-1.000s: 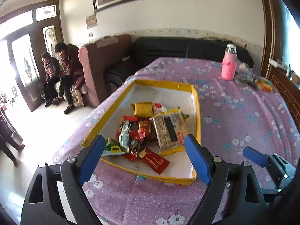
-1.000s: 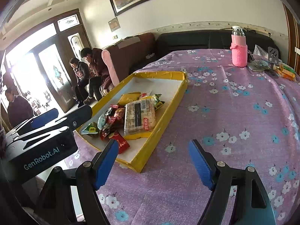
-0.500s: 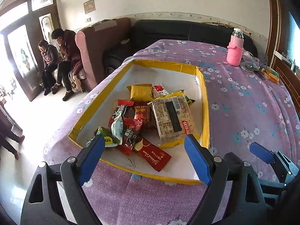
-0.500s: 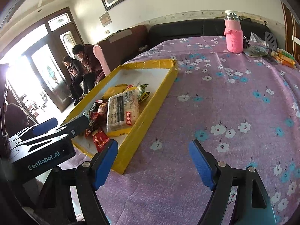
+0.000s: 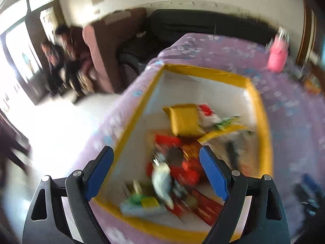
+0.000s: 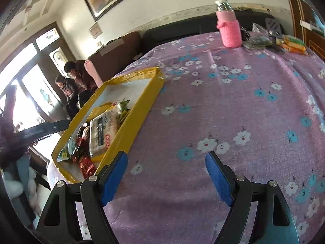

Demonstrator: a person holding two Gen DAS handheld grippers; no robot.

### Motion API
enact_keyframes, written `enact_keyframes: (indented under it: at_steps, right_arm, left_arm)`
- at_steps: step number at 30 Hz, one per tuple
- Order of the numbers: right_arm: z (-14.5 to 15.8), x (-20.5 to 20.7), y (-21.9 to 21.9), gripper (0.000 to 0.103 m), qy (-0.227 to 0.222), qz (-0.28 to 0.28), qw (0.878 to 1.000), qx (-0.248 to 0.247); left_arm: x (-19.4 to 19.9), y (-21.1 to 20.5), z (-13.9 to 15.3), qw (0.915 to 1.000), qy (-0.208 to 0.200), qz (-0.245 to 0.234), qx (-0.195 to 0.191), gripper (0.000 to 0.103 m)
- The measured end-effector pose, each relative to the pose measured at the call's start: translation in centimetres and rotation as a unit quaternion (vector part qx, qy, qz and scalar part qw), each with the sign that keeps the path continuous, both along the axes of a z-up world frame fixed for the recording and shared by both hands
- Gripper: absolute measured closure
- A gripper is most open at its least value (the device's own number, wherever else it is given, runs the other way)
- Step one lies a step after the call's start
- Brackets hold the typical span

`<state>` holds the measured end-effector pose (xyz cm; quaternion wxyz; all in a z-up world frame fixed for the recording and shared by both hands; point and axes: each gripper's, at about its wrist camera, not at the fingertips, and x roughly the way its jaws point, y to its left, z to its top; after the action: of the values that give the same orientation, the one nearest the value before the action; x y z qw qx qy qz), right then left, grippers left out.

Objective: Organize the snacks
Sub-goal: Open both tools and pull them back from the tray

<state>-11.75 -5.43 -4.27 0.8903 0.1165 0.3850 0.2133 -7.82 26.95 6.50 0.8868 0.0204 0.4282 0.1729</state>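
Note:
A yellow-rimmed tray [image 5: 262, 109] lies on the purple flowered tablecloth and holds a pile of snack packets [image 5: 178, 162]; this view is blurred by motion. My left gripper [image 5: 156, 170] is open and empty, hovering above the near end of the tray over the packets. A yellow packet [image 5: 183, 120] lies farther back. In the right wrist view the tray [image 6: 140, 105] is at the left, with a large clear cracker pack [image 6: 103, 130] on the pile. My right gripper [image 6: 166, 174] is open and empty over bare cloth, right of the tray.
A pink bottle [image 6: 229, 28] stands at the table's far end beside bags and orange packets [image 6: 292, 44]. Sofas stand beyond the table. Two people [image 6: 71, 83] sit by the door at the left. The table's left edge [image 5: 113, 122] drops to the floor.
My left gripper has moved forward and left over the tray's near end, blurring its view. My right gripper has moved forward and lower over the cloth. Both stay open.

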Motion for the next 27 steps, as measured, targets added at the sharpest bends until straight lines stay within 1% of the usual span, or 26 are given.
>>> enact_keyframes:
  at_steps: [2, 4, 6, 9, 13, 14, 16, 18, 19, 20, 22, 23, 24, 25, 26, 27]
  right_arm:
    - [-0.4, 0.4, -0.1, 0.022, 0.010, 0.003, 1.000, 0.007]
    - [-0.5, 0.5, -0.2, 0.022, 0.013, 0.006, 1.000, 0.010]
    - [-0.4, 0.5, -0.2, 0.022, 0.009, 0.009, 1.000, 0.015]
    - [-0.6, 0.6, -0.3, 0.022, 0.013, 0.011, 1.000, 0.019]
    - [-1.0, 1.1, -0.6, 0.022, 0.027, 0.009, 0.999, 0.028]
    - [-1.1, 1.2, -0.7, 0.022, 0.030, 0.009, 0.999, 0.031]
    - [-1.1, 1.2, -0.9, 0.022, 0.031, 0.008, 0.999, 0.034]
    - [-1.1, 1.2, -1.0, 0.022, 0.030, 0.008, 0.999, 0.037]
    - [-1.1, 1.2, -1.0, 0.022, 0.029, 0.008, 0.999, 0.038]
    - [-1.1, 1.2, -0.9, 0.022, 0.029, 0.008, 0.999, 0.038]
    - [-0.7, 0.8, -0.8, 0.022, 0.020, 0.010, 0.999, 0.035]
    - [-0.4, 0.4, -0.8, 0.022, 0.010, 0.010, 0.999, 0.032]
    - [0.1, -0.1, -0.7, 0.022, -0.005, 0.010, 1.000, 0.027]
    - [0.9, -0.7, -0.6, 0.022, -0.026, 0.009, 0.999, 0.019]
    - [2.0, -1.8, -0.4, 0.022, -0.060, 0.008, 0.998, 0.004]
    - [3.2, -2.9, -0.1, 0.022, -0.095, 0.007, 0.995, -0.011]
  left_arm:
    - [2.0, -0.1, -0.9, 0.9992, 0.026, 0.000, 0.031, 0.015]
    - [3.6, -0.4, -1.9, 0.9978, 0.049, -0.003, 0.045, 0.015]
    - [4.6, -1.9, -2.9, 0.9954, 0.067, -0.021, 0.064, 0.015]
    - [5.4, -3.6, -3.7, 0.9912, 0.071, -0.040, 0.104, 0.015]
    - [5.7, -5.0, -3.7, 0.9913, 0.070, -0.062, 0.092, 0.015]
    - [5.5, -5.3, -3.4, 0.9913, 0.063, -0.068, 0.093, 0.015]
    - [4.6, -5.8, -2.1, 0.9923, 0.032, -0.075, 0.094, 0.015]
    - [2.6, -6.0, 0.0, 0.9924, -0.019, -0.075, 0.095, 0.015]
    - [1.5, -6.1, 1.1, 0.9913, -0.046, -0.072, 0.100, 0.015]
    - [-0.3, -6.1, 2.8, 0.9881, -0.085, -0.065, 0.110, 0.015]
    - [-3.3, -5.9, 5.6, 0.9782, -0.146, -0.047, 0.140, 0.015]
    - [-5.0, -5.9, 6.9, 0.9706, -0.175, -0.031, 0.162, 0.015]
    - [-7.3, -6.0, 8.4, 0.9604, -0.205, -0.009, 0.189, 0.013]
    - [-8.5, -6.1, 9.2, 0.9561, -0.217, 0.001, 0.197, 0.004]
    - [-9.9, -6.0, 10.1, 0.9521, -0.230, 0.011, 0.201, 0.000]
    - [-11.7, -6.0, 10.9, 0.9488, -0.246, 0.020, 0.197, 0.000]
